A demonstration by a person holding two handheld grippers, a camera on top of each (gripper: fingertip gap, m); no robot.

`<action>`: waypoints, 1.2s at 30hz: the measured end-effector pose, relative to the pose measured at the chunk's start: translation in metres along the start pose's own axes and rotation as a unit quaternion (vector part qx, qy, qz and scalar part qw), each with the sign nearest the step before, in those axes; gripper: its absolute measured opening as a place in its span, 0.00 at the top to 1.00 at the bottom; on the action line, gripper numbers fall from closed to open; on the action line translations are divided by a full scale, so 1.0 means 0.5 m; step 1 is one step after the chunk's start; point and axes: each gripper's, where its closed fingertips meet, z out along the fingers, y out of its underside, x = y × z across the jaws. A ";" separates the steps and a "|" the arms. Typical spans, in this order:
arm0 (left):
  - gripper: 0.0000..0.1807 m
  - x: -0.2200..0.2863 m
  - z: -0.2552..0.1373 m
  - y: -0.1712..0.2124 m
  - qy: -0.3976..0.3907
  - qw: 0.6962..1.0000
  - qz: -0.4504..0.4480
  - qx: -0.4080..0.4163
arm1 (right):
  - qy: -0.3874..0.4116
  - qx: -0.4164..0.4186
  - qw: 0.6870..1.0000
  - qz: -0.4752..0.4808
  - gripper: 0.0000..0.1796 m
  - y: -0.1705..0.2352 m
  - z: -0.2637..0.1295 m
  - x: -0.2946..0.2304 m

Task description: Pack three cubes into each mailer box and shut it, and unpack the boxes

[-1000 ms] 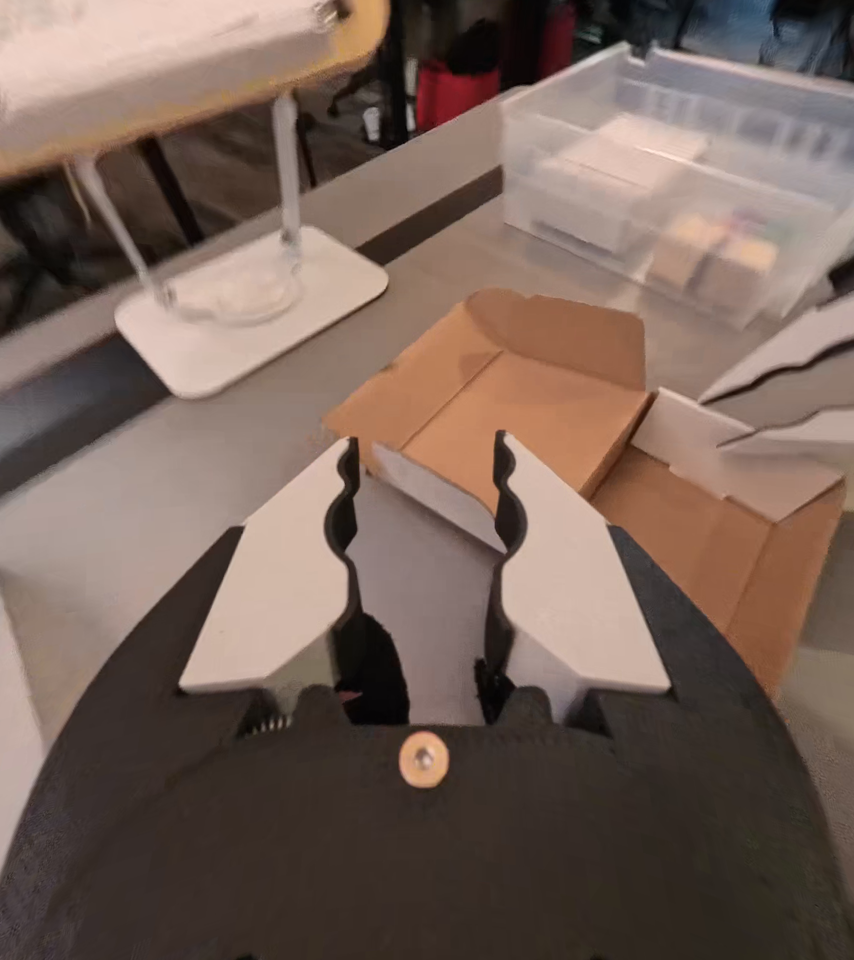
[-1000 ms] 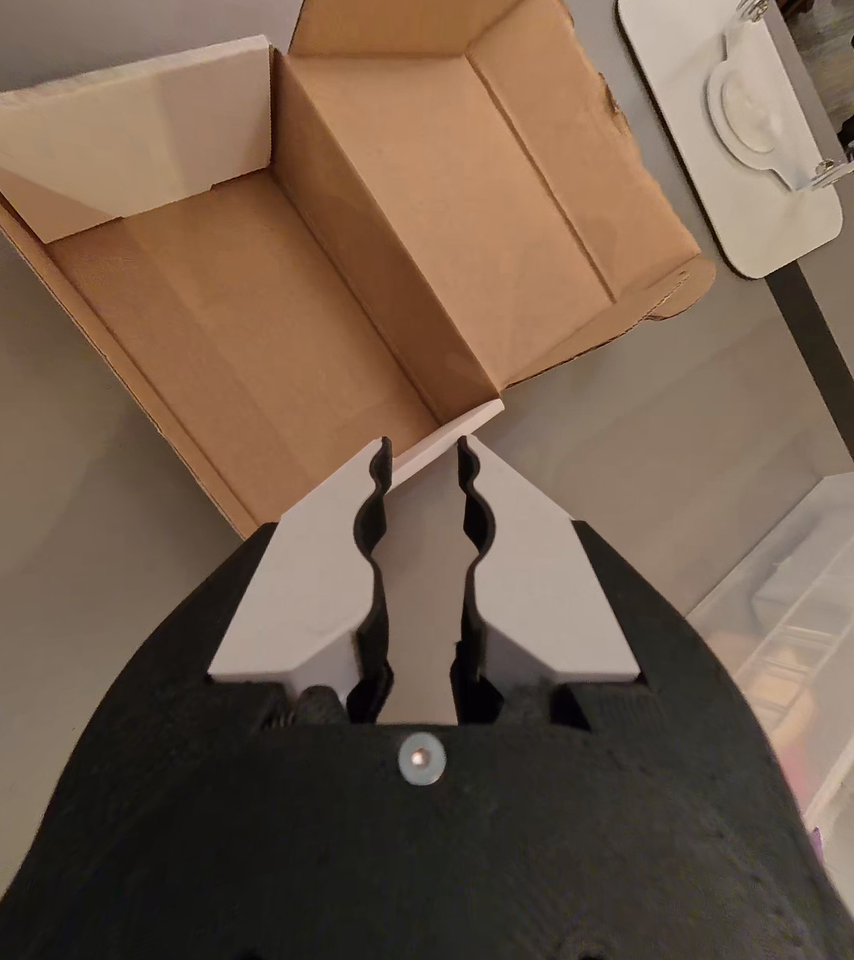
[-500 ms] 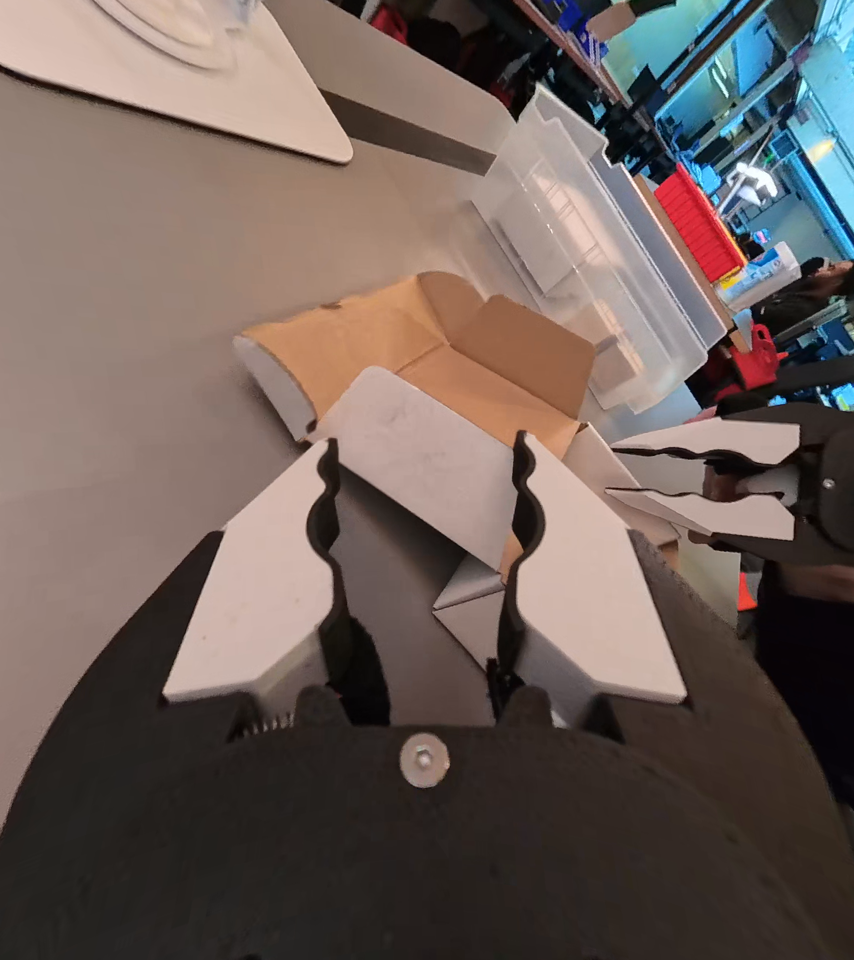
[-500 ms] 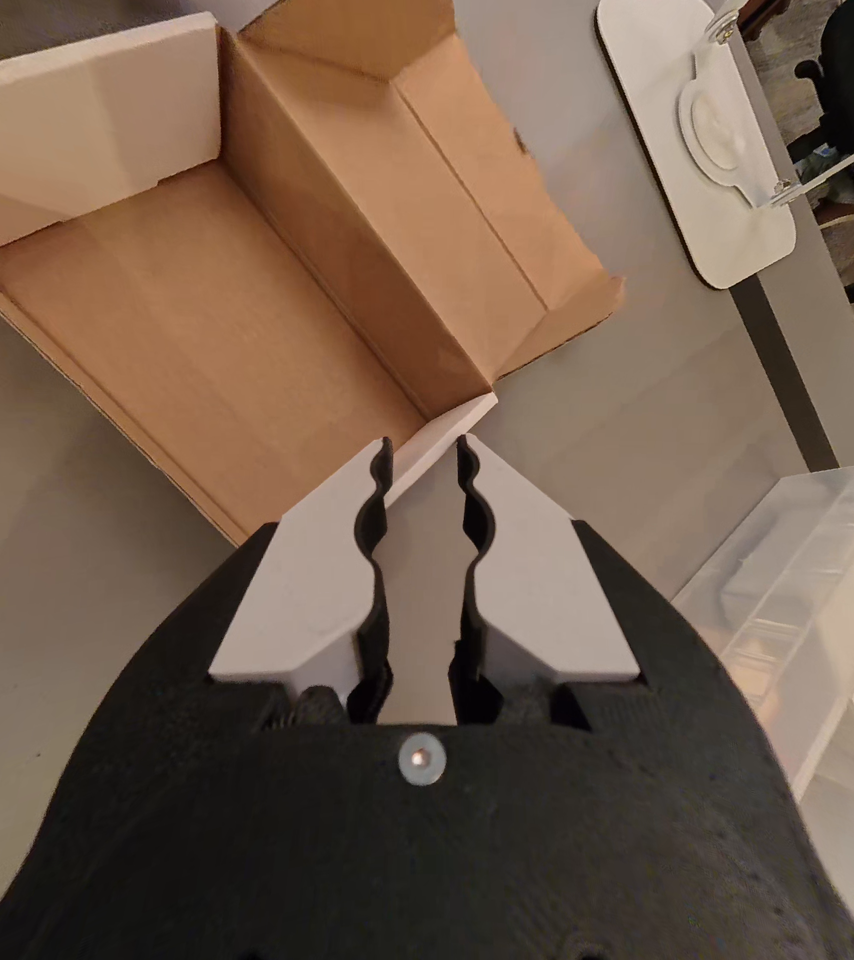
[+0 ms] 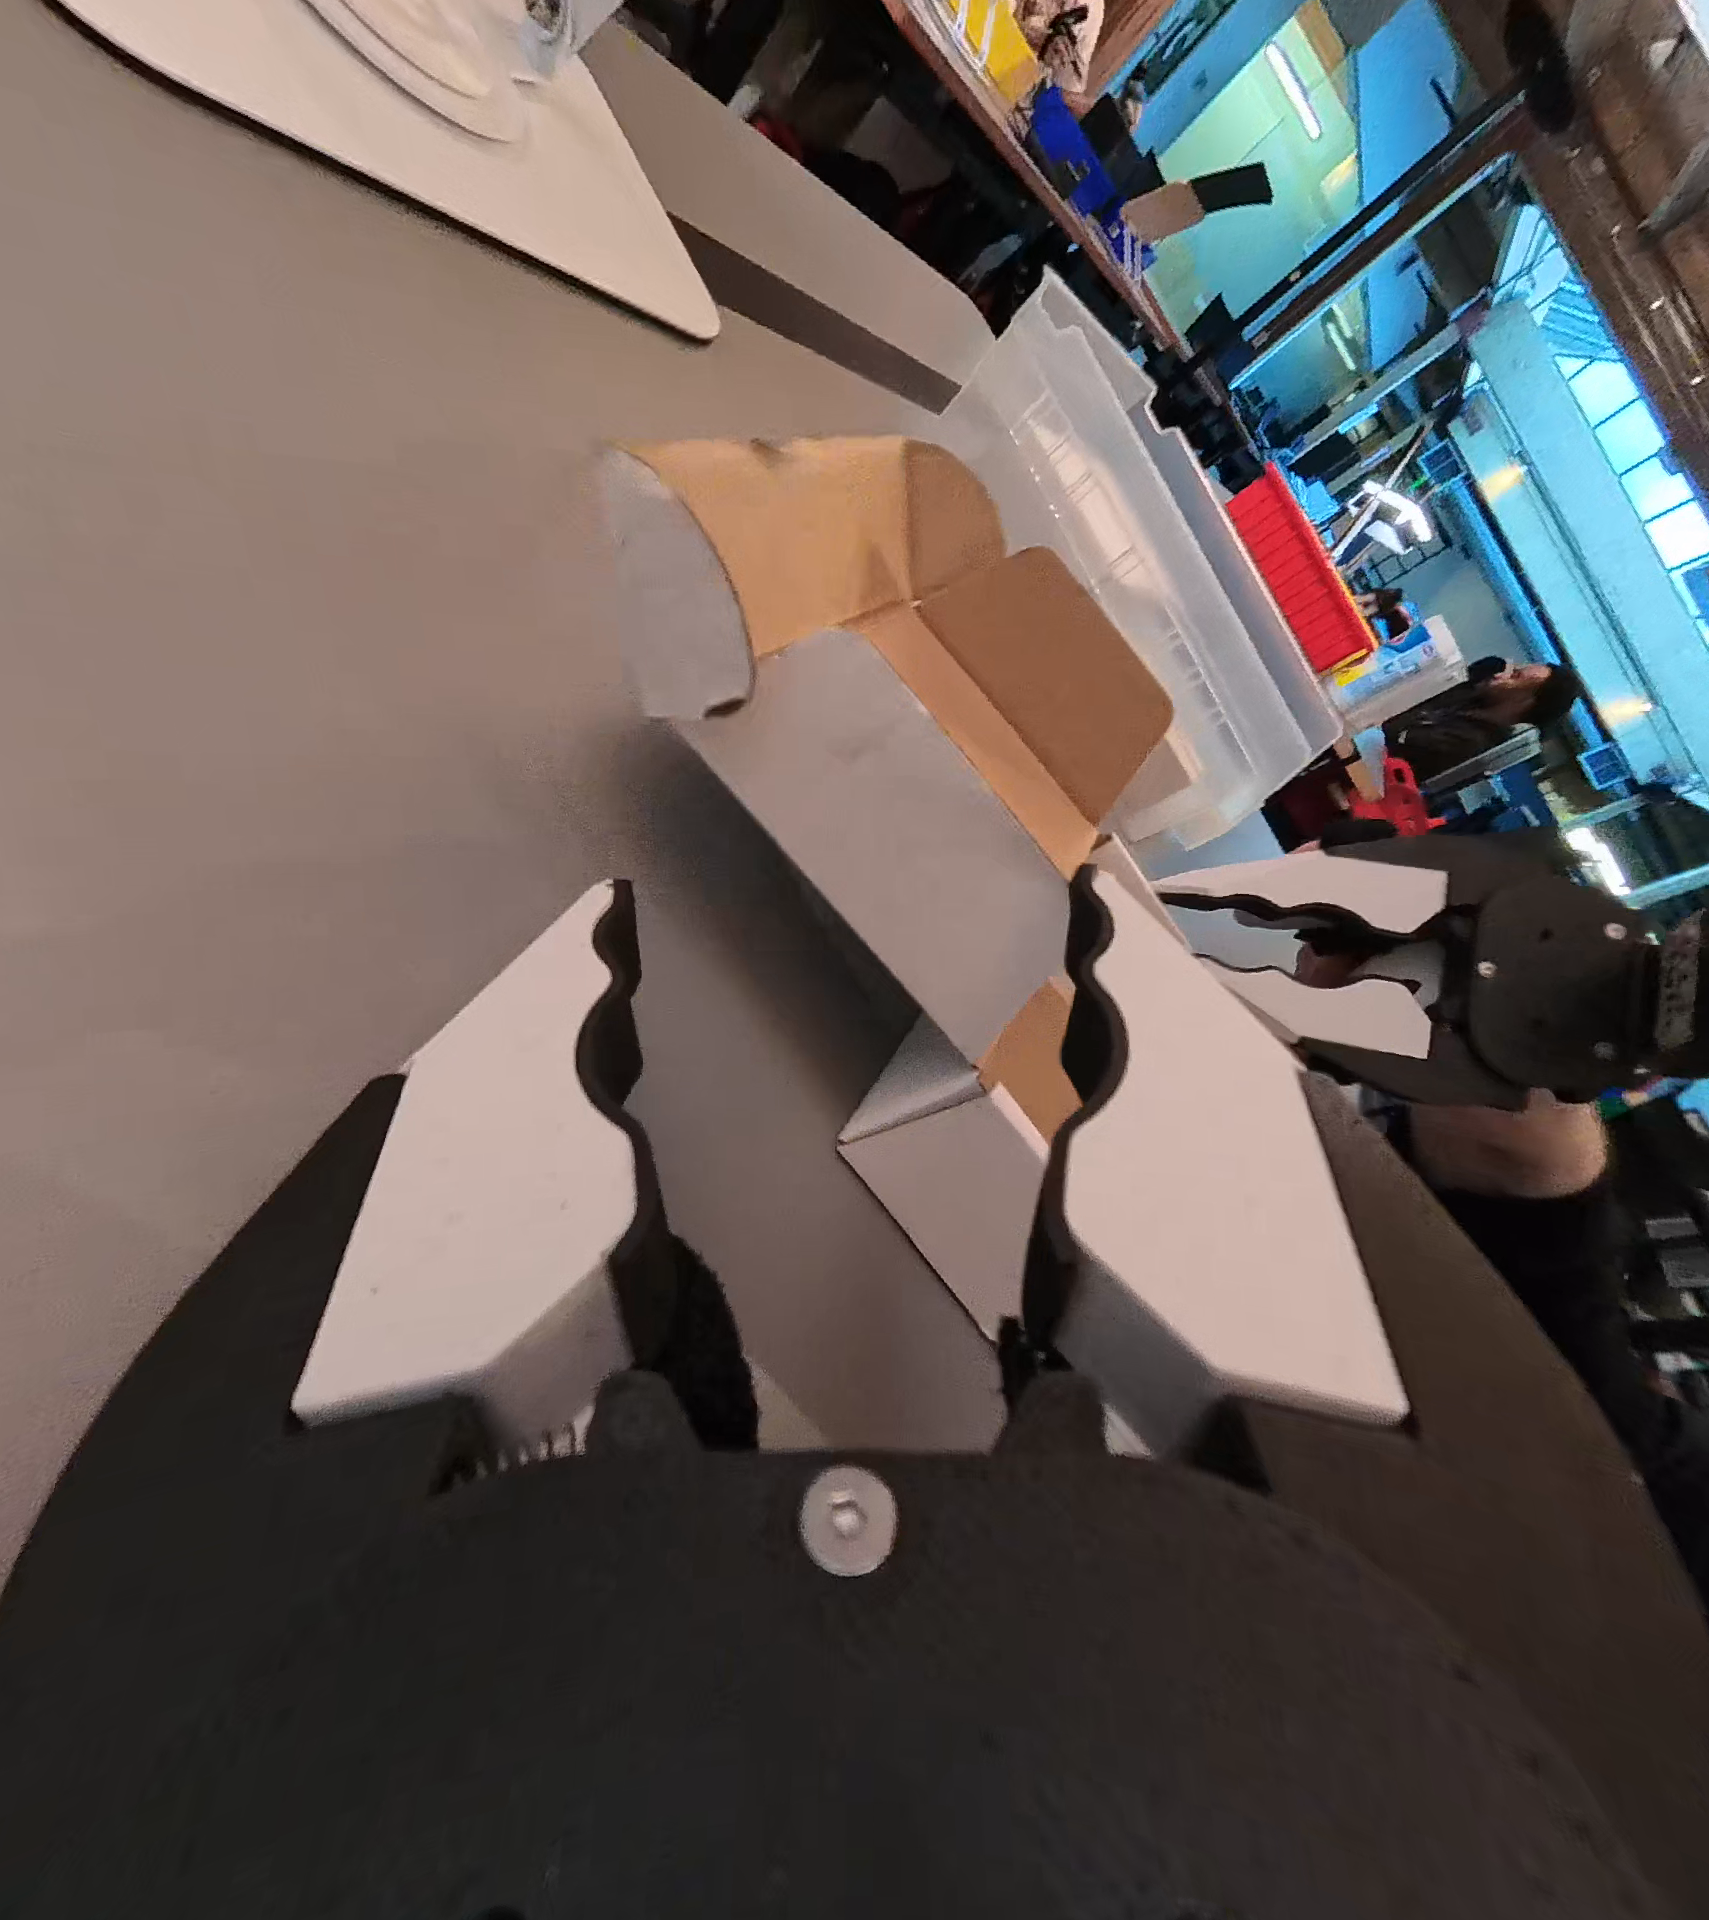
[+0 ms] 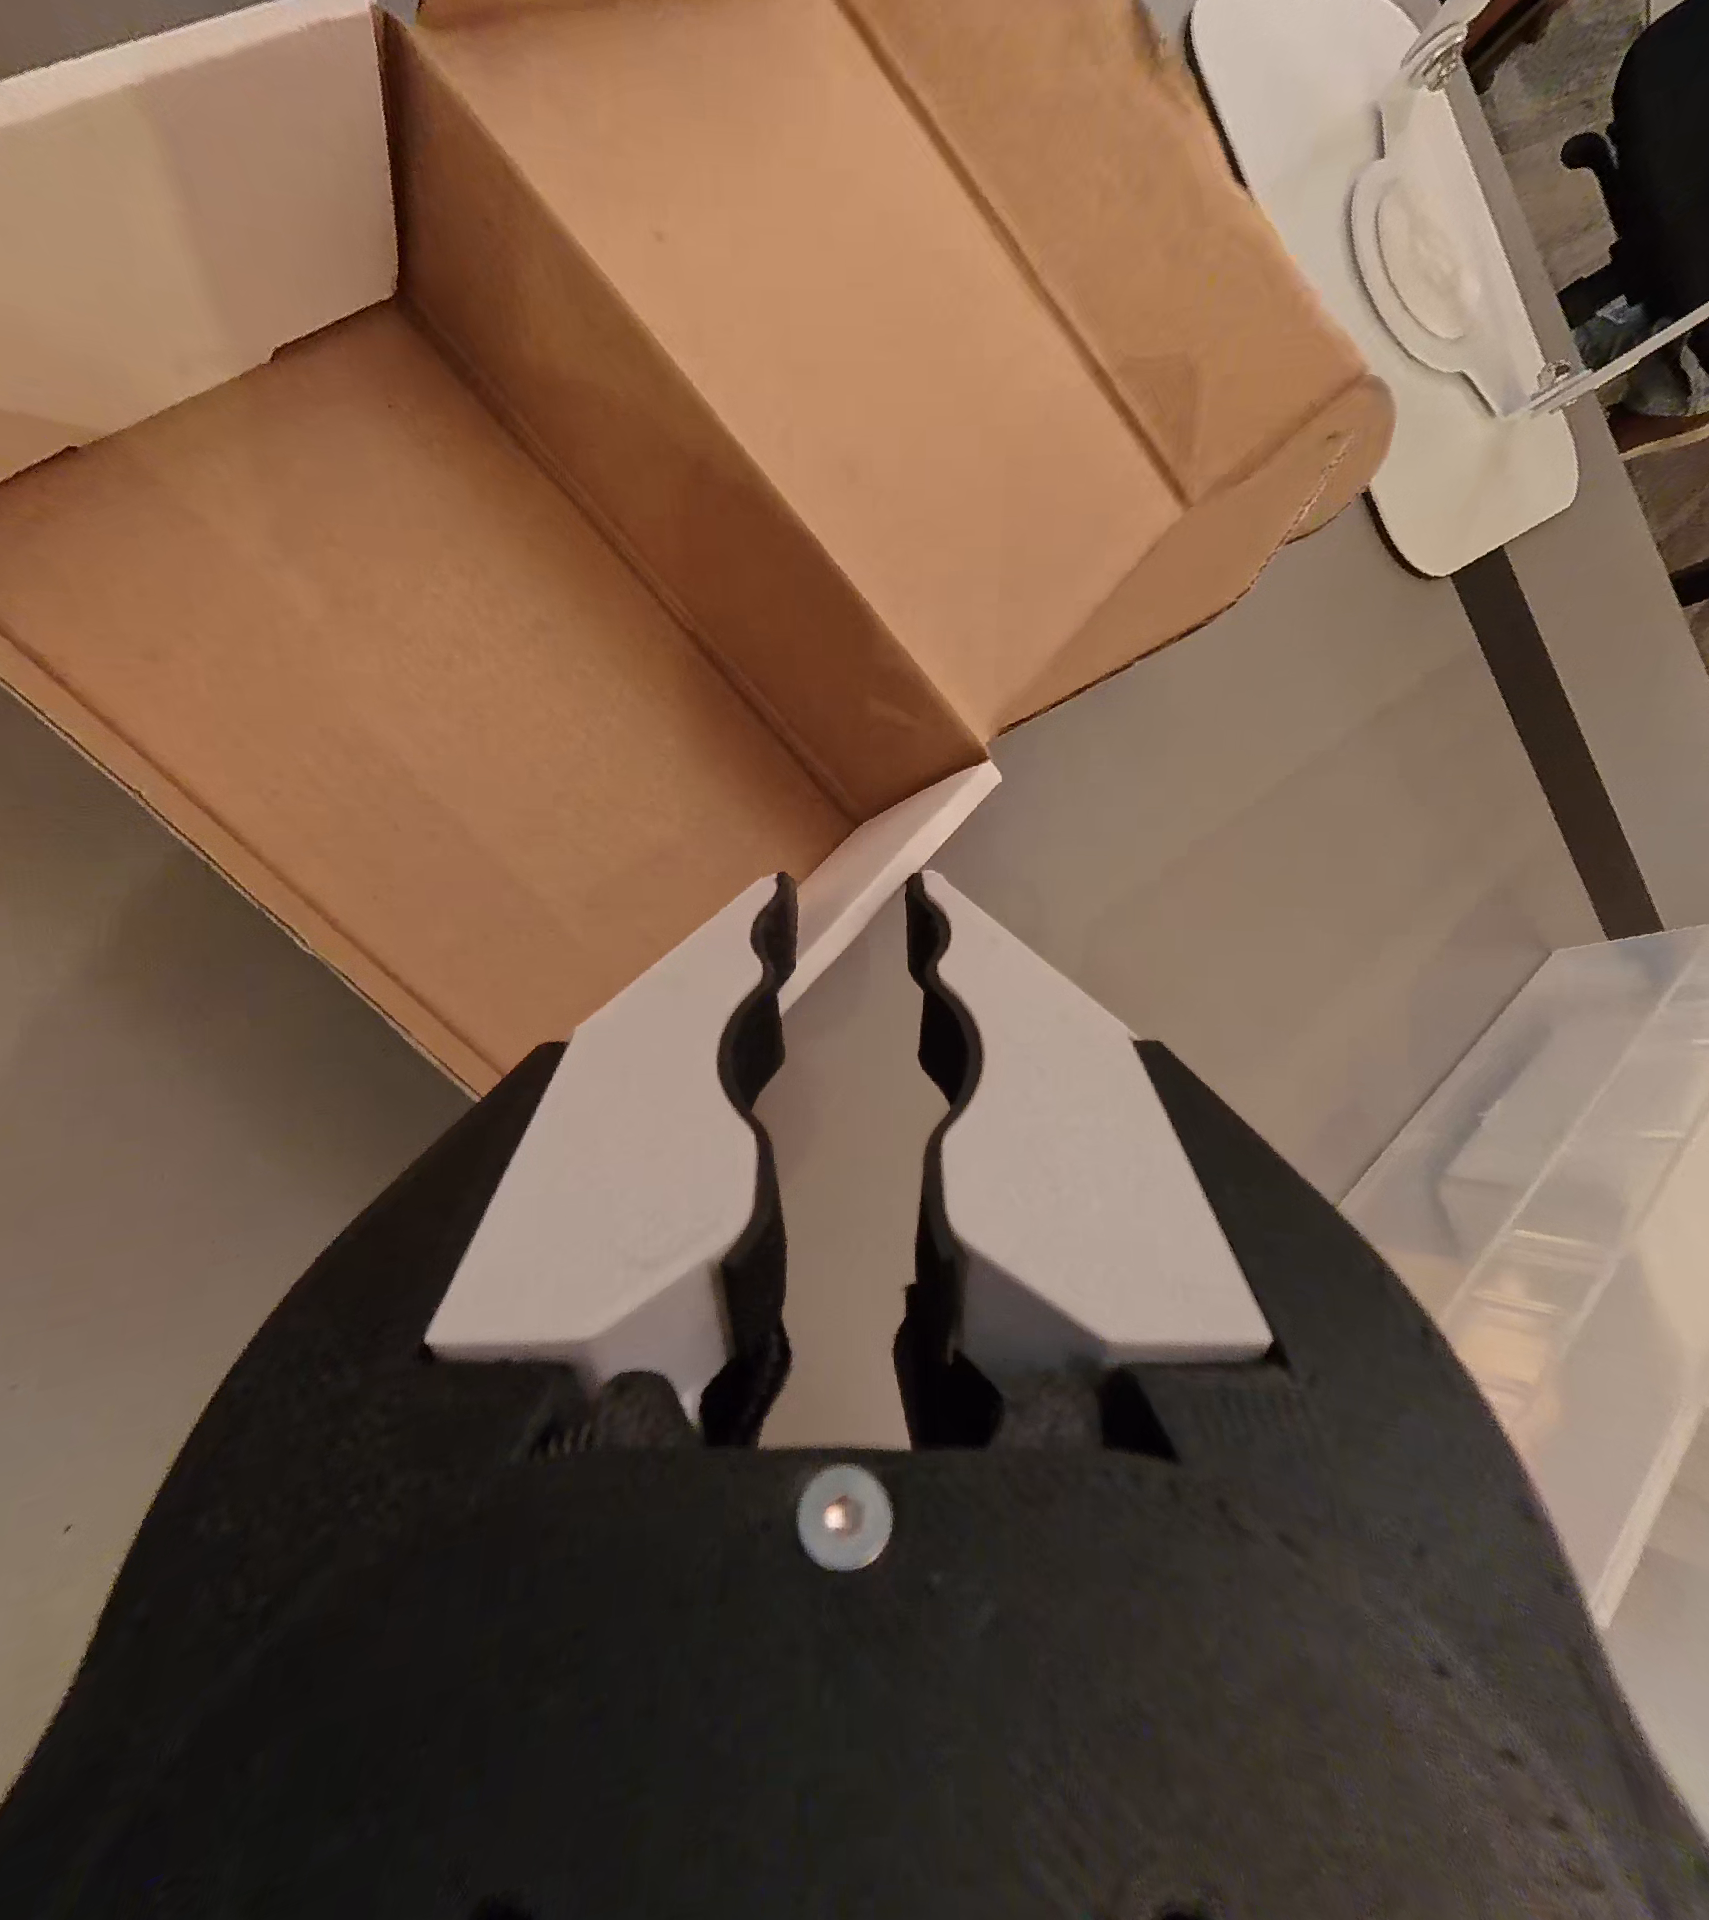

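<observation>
Pinching nothing, your left gripper [image 5: 850, 914] hovers with jaws spread wide around the mailer box's [image 6: 393, 623] white side wall. Your right gripper [image 6: 845, 894] has a narrower gap, a white corner flap lying between its fingers, contact unclear. The box sits open and empty on the grey table [image 6: 50, 987]. No cubes are packed; the clear bin [image 6: 1608, 1195] beside it waits, so packing seems barely begun.

Clear bin [image 6: 1608, 1195] beside white stand base [image 6: 1452, 343].
</observation>
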 end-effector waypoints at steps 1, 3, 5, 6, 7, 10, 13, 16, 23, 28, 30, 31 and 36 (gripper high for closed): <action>0.55 0.006 0.003 0.004 0.012 1.000 -0.007 -0.002 | 0.002 -0.001 1.000 -0.003 0.89 0.000 0.000 0.000; 0.52 0.007 0.014 0.011 0.017 1.000 -0.015 -0.010 | 0.003 -0.001 1.000 -0.004 0.90 -0.001 0.000 -0.001; 0.53 0.012 0.025 0.013 0.029 0.999 -0.027 -0.014 | 0.003 -0.002 1.000 -0.006 0.90 -0.001 0.000 -0.001; 0.53 0.014 0.034 0.017 0.031 0.999 -0.031 -0.020 | 0.003 -0.002 1.000 -0.007 0.90 -0.001 0.000 -0.001; 0.52 0.016 0.044 0.025 0.031 0.999 -0.032 -0.028 | 0.002 -0.001 1.000 -0.007 0.90 -0.002 0.001 -0.002; 0.56 0.040 0.070 0.037 0.048 0.997 -0.030 -0.047 | 0.003 -0.002 1.000 -0.011 0.90 -0.004 0.002 -0.003; 0.62 0.050 0.081 0.031 0.051 0.998 -0.015 -0.032 | 0.005 -0.004 1.000 -0.009 0.90 -0.004 0.003 -0.002; 0.65 0.085 0.073 0.014 0.076 0.996 0.041 -0.013 | 0.012 -0.010 1.000 -0.011 0.90 0.000 0.003 0.001; 0.68 0.118 0.064 0.022 0.028 0.963 0.268 0.004 | -0.007 0.010 1.000 0.013 0.88 -0.002 0.002 -0.002; 0.69 0.074 0.058 0.043 -0.022 0.932 0.361 -0.031 | -0.034 0.024 0.998 0.036 0.84 -0.015 -0.012 -0.038; 0.70 0.077 0.044 0.038 -0.001 0.935 0.353 -0.022 | -0.036 0.026 0.999 0.027 0.82 -0.025 -0.023 -0.061; 0.70 0.084 0.037 0.035 0.012 0.938 0.345 -0.015 | -0.040 0.032 0.998 0.028 0.82 -0.030 -0.030 -0.067; 0.83 0.068 0.033 0.039 -0.006 0.931 0.363 -0.022 | -0.104 0.117 0.981 0.111 0.75 -0.071 -0.083 -0.059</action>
